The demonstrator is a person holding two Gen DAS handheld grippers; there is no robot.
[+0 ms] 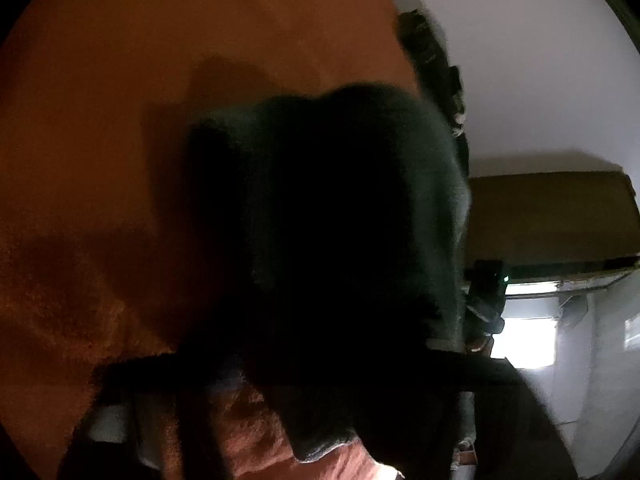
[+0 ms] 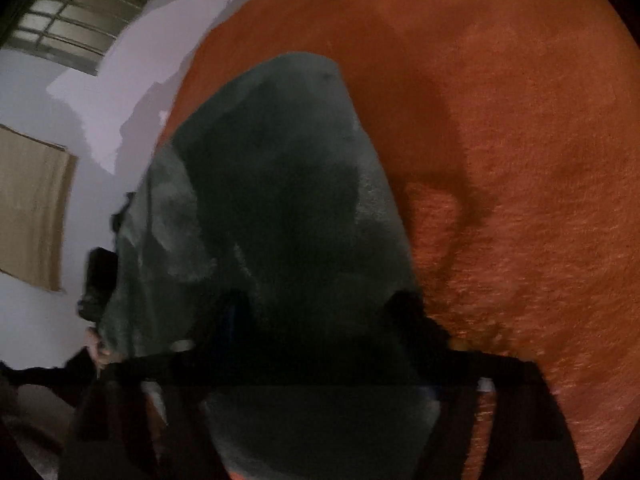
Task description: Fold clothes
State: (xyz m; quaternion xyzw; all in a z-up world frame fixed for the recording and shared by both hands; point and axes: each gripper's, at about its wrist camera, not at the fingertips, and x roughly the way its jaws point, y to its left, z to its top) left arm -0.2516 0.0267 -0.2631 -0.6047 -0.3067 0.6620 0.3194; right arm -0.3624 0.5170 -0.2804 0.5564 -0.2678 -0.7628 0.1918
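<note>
A dark grey-green garment hangs in front of the left wrist camera and fills the middle of the view. My left gripper is buried in its dark folds, fingertips hidden, and appears shut on the cloth. In the right wrist view the same garment is raised off the surface and drapes over my right gripper, whose dark fingers show on either side. The left gripper holds the garment's far left edge, with a hand below it. The right gripper shows at the garment's right edge.
An orange fuzzy blanket covers the surface under the garment, and the garment's shadow falls on it. A pale wall, a brown cardboard sheet and a bright window lie beyond the edge. Another barred window is high up.
</note>
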